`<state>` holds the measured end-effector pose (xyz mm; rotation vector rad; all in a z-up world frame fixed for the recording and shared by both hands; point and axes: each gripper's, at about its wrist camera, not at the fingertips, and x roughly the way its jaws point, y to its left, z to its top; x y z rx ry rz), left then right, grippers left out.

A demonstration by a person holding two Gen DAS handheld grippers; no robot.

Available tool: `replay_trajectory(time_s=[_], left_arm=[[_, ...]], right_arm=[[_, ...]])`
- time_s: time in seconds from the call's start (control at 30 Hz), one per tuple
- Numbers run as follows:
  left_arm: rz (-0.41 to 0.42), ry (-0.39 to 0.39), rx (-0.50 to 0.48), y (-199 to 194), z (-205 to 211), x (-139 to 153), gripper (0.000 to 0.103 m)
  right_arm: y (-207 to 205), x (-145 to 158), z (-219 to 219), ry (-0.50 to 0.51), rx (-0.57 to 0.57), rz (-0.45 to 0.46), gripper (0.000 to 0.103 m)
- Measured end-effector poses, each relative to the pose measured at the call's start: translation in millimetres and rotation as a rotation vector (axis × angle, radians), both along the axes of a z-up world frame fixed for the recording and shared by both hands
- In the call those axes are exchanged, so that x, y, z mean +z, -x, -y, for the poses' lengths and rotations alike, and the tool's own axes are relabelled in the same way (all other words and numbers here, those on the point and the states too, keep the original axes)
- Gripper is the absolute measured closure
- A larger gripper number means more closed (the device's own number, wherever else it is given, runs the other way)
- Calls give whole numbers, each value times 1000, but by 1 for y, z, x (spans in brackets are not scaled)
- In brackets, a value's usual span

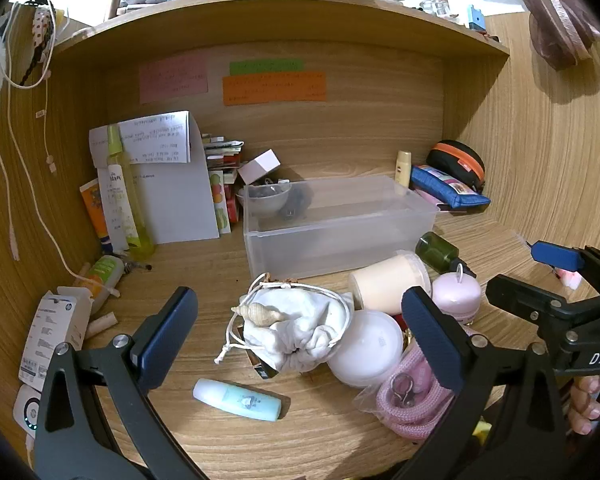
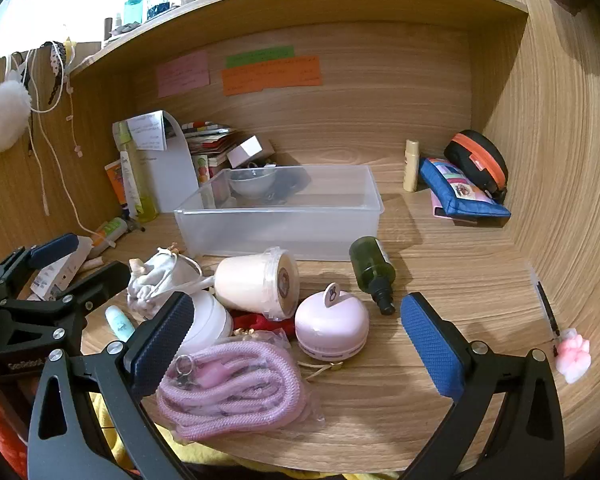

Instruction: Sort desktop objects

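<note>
A clear plastic bin [image 1: 340,236] [image 2: 280,220] stands on the desk, holding a small grey bowl [image 2: 252,182]. In front lie a white drawstring pouch [image 1: 296,332] [image 2: 156,280], a cream jar on its side [image 1: 388,280] [image 2: 260,282], a white round case [image 1: 366,348], a pink round case [image 2: 332,326] [image 1: 458,294], a dark green bottle [image 2: 372,268] [image 1: 436,250], a pink rope in a bag [image 2: 232,392] [image 1: 404,400] and a light blue tube [image 1: 238,398]. My left gripper [image 1: 300,340] is open around the pouch. My right gripper [image 2: 296,348] is open above the rope and pink case.
Papers, a yellow spray bottle [image 1: 120,192] and booklets stand at the back left. A blue pouch [image 2: 460,196] and black-orange case [image 2: 480,164] lie at the back right. A pen [image 2: 546,308] and pink eraser [image 2: 574,354] lie by the right wall. A shelf hangs overhead.
</note>
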<state>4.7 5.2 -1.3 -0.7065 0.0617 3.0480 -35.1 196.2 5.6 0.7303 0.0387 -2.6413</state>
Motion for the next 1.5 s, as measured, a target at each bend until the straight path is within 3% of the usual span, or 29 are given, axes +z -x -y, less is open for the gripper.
replay_trajectory(time_s=[0.27, 0.47, 0.83, 1.5], left_arm=[[-1, 7, -8, 1, 0, 0, 0], [-12, 65, -33, -2, 0, 7, 0], [5, 5, -57, -3, 14, 12, 0], [-7, -18, -41, -4, 21, 15, 0]], right_arm=[[-1, -3, 0, 6, 0, 11, 0], [-1, -3, -2, 10, 0, 11, 0], [-3, 0, -3, 18, 1, 17, 0], [-7, 1, 7, -9, 31, 14, 0]])
